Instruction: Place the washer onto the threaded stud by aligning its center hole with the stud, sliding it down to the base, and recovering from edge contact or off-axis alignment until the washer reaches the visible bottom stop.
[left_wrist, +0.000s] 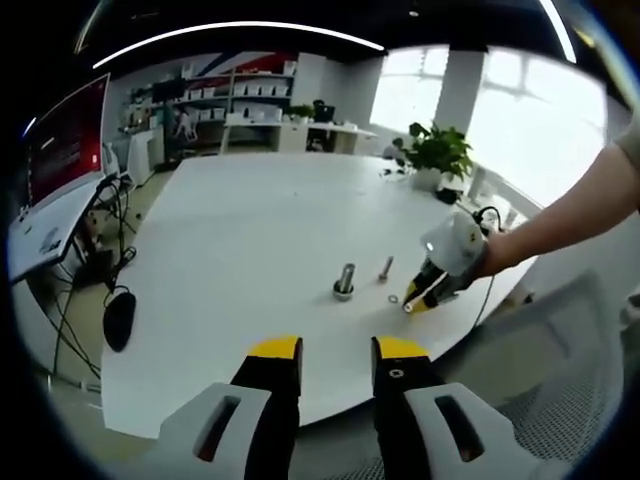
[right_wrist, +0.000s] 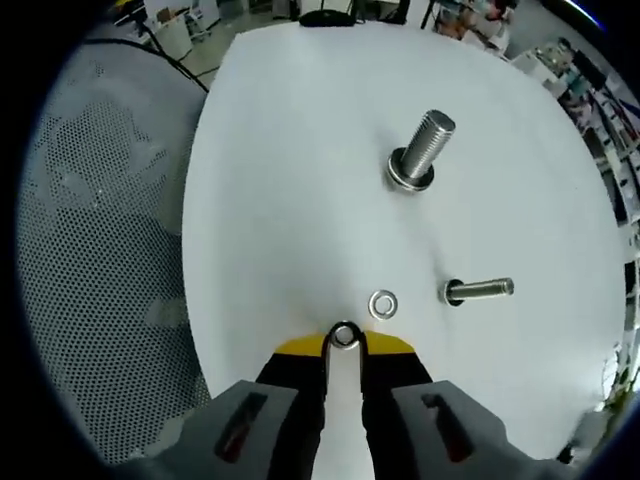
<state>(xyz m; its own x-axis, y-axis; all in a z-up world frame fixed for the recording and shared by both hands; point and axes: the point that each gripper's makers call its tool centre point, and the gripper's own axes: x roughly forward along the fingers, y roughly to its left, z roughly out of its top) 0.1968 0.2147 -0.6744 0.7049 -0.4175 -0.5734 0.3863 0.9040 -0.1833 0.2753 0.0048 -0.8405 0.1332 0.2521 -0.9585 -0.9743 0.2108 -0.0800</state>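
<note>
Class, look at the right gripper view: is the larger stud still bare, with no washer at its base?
No: a washer already rings the larger stud at its base.

I see a white table (right_wrist: 300, 150) with a rounded edge carrying everything. On it stand two threaded studs: a large stud (right_wrist: 420, 150) upright toward the middle of the tabletop, with a washer already around its base, and a small stud (right_wrist: 480, 290) beside it, closer to the near edge. A loose washer (right_wrist: 383, 303) lies flat on the tabletop just beside the small stud, on its near-edge side. A potted plant (left_wrist: 437, 155) sits at the far edge.
</note>
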